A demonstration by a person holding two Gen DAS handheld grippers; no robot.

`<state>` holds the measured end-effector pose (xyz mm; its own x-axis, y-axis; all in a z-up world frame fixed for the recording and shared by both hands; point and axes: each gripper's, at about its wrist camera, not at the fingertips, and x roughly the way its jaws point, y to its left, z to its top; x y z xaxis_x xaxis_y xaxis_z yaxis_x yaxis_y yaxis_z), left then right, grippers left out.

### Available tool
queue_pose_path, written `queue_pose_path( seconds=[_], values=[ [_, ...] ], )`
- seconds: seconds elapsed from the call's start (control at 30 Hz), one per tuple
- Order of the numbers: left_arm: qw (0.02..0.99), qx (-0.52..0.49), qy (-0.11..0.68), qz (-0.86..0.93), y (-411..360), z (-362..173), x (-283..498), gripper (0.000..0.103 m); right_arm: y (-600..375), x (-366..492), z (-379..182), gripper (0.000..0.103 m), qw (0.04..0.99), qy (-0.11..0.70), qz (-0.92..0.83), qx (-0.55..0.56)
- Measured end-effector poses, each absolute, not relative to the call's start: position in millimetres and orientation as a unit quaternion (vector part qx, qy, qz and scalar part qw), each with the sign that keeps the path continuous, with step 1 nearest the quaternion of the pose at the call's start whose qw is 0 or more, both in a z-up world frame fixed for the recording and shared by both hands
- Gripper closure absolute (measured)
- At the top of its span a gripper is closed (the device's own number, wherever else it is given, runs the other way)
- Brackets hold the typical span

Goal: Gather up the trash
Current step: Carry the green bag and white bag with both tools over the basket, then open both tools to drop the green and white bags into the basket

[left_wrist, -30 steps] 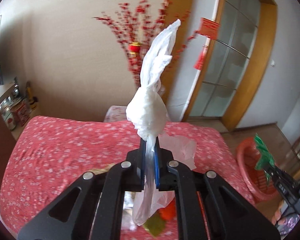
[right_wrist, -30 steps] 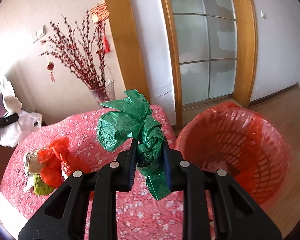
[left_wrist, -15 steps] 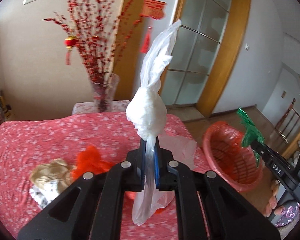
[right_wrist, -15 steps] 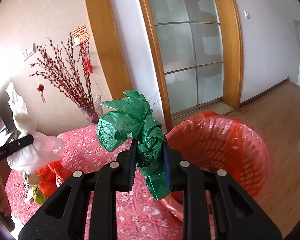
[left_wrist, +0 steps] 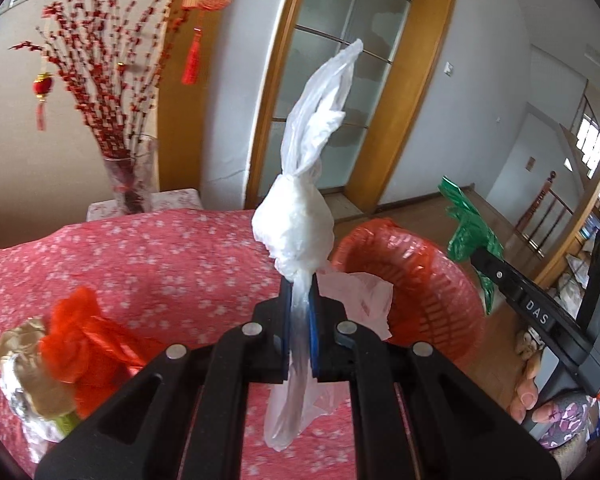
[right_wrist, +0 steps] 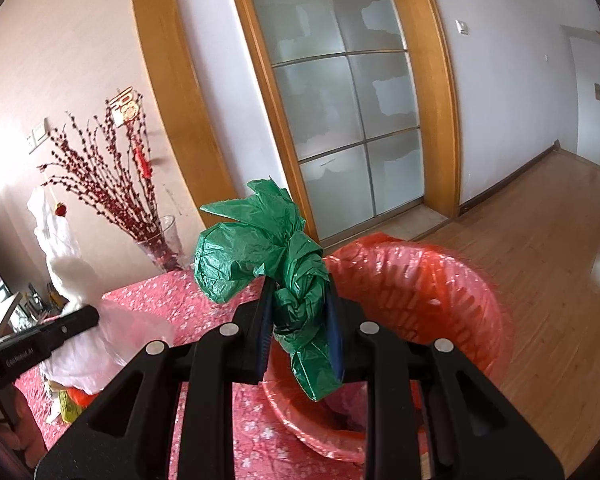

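Note:
My left gripper (left_wrist: 299, 312) is shut on a knotted white plastic bag (left_wrist: 296, 232) and holds it in the air above the table. My right gripper (right_wrist: 300, 308) is shut on a crumpled green plastic bag (right_wrist: 260, 256) and holds it over the near rim of the red basket (right_wrist: 452, 280). The basket (left_wrist: 424, 276) stands beside the table's right end. The green bag (left_wrist: 466, 224) also shows at the right of the left wrist view, the white bag (right_wrist: 74, 280) at the left of the right wrist view. A red bag (left_wrist: 80, 340) and crumpled foil wrapper (left_wrist: 24, 376) lie on the table.
The table has a red flowered cloth (left_wrist: 160, 264). A glass vase with red blossom branches (left_wrist: 128, 176) stands at its far edge. Behind are a wooden-framed frosted glass door (right_wrist: 340, 100) and a wood floor (right_wrist: 560, 220).
Both views have swung to the right towards the basket. The basket is now larger and closer in both views. Both bags stay held.

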<state>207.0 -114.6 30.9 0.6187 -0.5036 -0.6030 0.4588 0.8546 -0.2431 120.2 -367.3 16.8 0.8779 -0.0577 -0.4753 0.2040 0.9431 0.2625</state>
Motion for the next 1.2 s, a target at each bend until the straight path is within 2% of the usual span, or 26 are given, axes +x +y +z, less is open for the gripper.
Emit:
queue_pose_path(
  seconds=[0.87,0.97,1.1,1.2],
  values=[
    [0.857,-0.011,0.380,-0.348,-238.5,-5.9,222.6,0.093,-453.2,117.0,-1.3,0.079,0.935,0.231,-0.134,0.234],
    [0.855,-0.016,0.387,-0.344,-247.0,-12.0,224.4,0.086,-459.8,120.1,-5.4,0.074,0.931,0.237,-0.138,0.241],
    [0.851,-0.019,0.398,-0.343,-252.6,-21.2,227.5,0.074,-466.5,118.1,-12.6,0.054,0.926,0.243,-0.139,0.254],
    [0.851,-0.012,0.401,-0.340,-253.6,-26.8,226.8,0.072,-466.3,115.7,-17.7,0.052,0.924,0.250,-0.141,0.252]
  ],
)
